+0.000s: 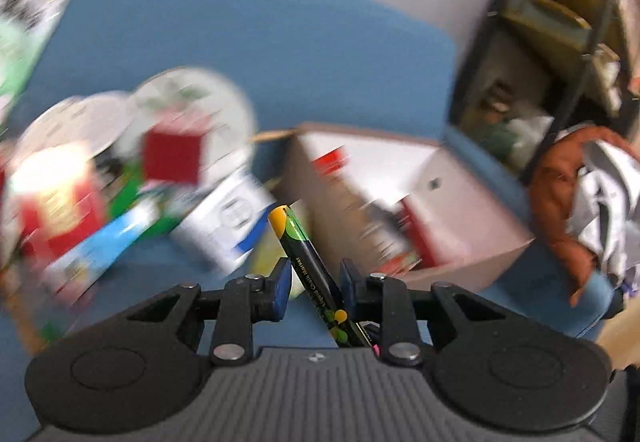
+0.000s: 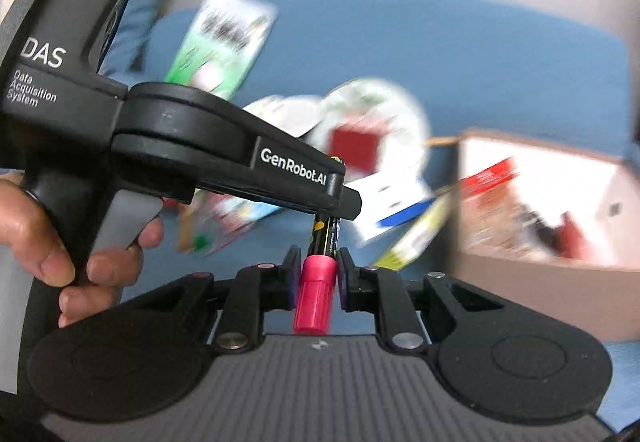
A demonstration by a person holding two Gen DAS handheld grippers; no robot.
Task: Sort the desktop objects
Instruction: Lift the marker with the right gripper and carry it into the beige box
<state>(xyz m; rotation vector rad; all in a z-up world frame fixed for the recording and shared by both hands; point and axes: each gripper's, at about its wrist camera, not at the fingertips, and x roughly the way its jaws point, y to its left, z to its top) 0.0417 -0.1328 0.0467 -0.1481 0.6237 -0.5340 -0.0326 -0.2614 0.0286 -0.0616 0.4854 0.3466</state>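
A black liquid chalk marker (image 1: 308,262) with a yellow end slants between the fingers of my left gripper (image 1: 314,278), whose jaws stand a little apart around it; it leans on the right finger. In the right wrist view my right gripper (image 2: 319,274) is shut on the marker's pink cap (image 2: 316,294). The left gripper's body (image 2: 224,145) crosses above it, over the marker's black barrel (image 2: 326,234). Both grippers are held above the blue desk (image 1: 260,41).
A blurred pile of boxes and packets (image 1: 120,177) lies on the left, with a round white plate-like item (image 1: 192,101). An open cardboard box (image 1: 380,201) stands at right. A black shelf (image 1: 552,53) and clothing (image 1: 580,193) are far right. A green packet (image 2: 220,41) lies behind.
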